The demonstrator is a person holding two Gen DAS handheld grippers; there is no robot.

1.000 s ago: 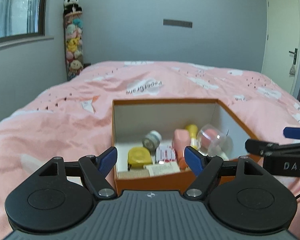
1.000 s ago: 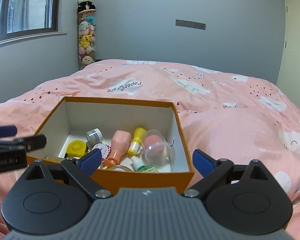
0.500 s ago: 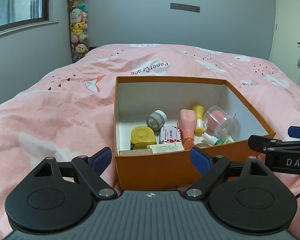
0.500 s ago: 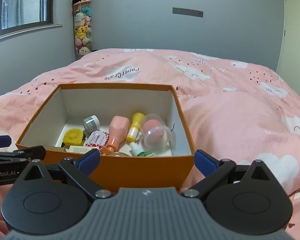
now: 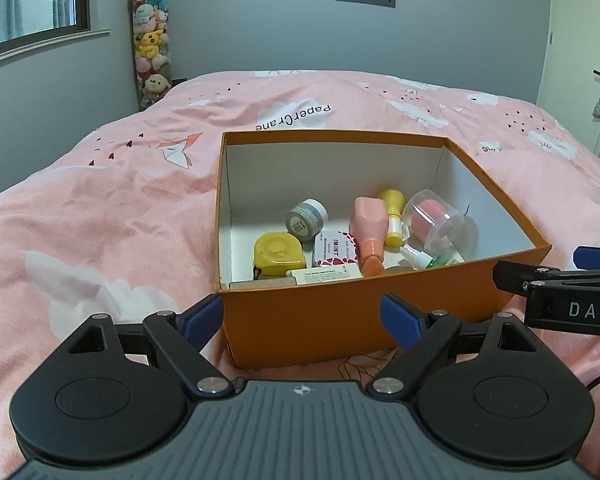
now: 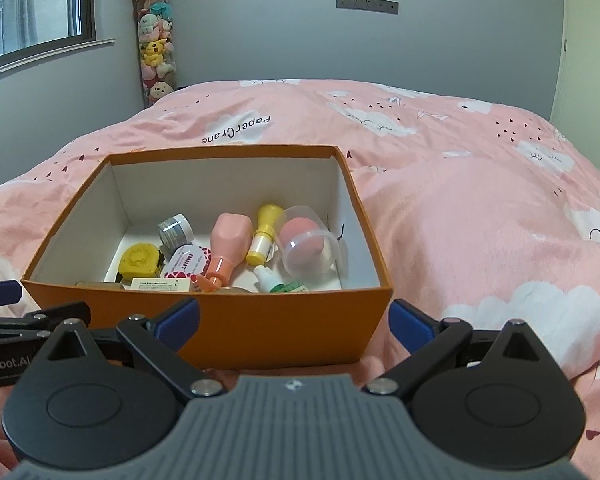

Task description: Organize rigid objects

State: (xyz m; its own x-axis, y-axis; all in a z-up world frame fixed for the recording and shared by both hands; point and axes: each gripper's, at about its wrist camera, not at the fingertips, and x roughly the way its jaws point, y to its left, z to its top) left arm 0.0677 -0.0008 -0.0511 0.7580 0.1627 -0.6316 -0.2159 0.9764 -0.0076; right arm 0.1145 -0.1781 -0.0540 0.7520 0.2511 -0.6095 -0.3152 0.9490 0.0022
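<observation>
An orange cardboard box [image 5: 340,320] [image 6: 284,324] sits on the pink bed. Inside lie a yellow tape measure [image 5: 277,251] [image 6: 139,259], a small grey jar [image 5: 306,220] [image 6: 175,230], a pink bottle [image 5: 367,226] [image 6: 227,242], a yellow bottle [image 5: 393,214] [image 6: 265,232], a clear cup with a pink sponge [image 5: 434,222] [image 6: 306,240] and a small white box [image 5: 326,274]. My left gripper [image 5: 302,318] is open and empty in front of the box's near wall. My right gripper [image 6: 294,318] is open and empty, also in front of the near wall.
The pink duvet [image 6: 480,208] covers the whole bed around the box. A tall tube of plush toys [image 5: 152,40] stands against the grey wall at the back left. A door [image 5: 580,60] is at the far right.
Both grippers have risen and drawn back from the box, so I look down into it more steeply. Both stay open and empty.
</observation>
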